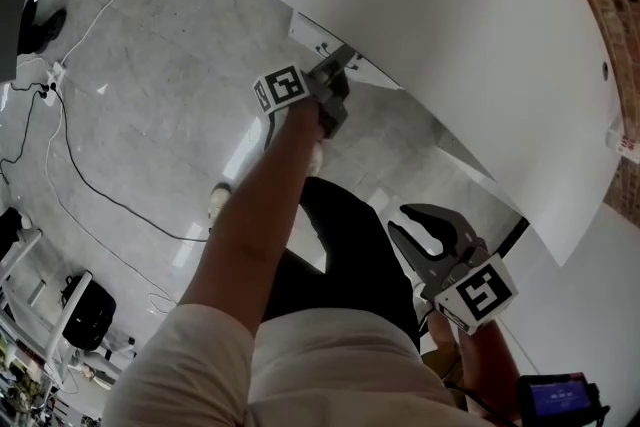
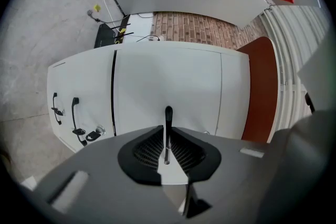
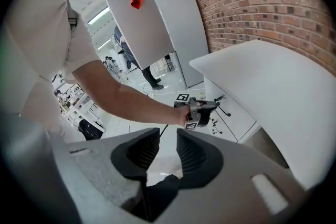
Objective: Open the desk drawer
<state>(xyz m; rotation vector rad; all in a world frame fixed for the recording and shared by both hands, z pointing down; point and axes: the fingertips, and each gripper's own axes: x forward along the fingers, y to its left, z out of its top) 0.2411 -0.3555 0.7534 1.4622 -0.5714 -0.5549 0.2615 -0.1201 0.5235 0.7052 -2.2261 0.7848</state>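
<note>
Currently, my left tool pinches the drawer handle, my right tool is spread empty, and the drawer looks unopened.

There were two grippers, the left gripper and the right gripper. Each carried one marker cube, so there were two, a left cube and a right cube. There was one white desk. Its front had three black handles, a first handle, a second handle and a third handle, and one lock. On the floor lay two cables, one white cable and one black cable, and one black shoe.
</note>
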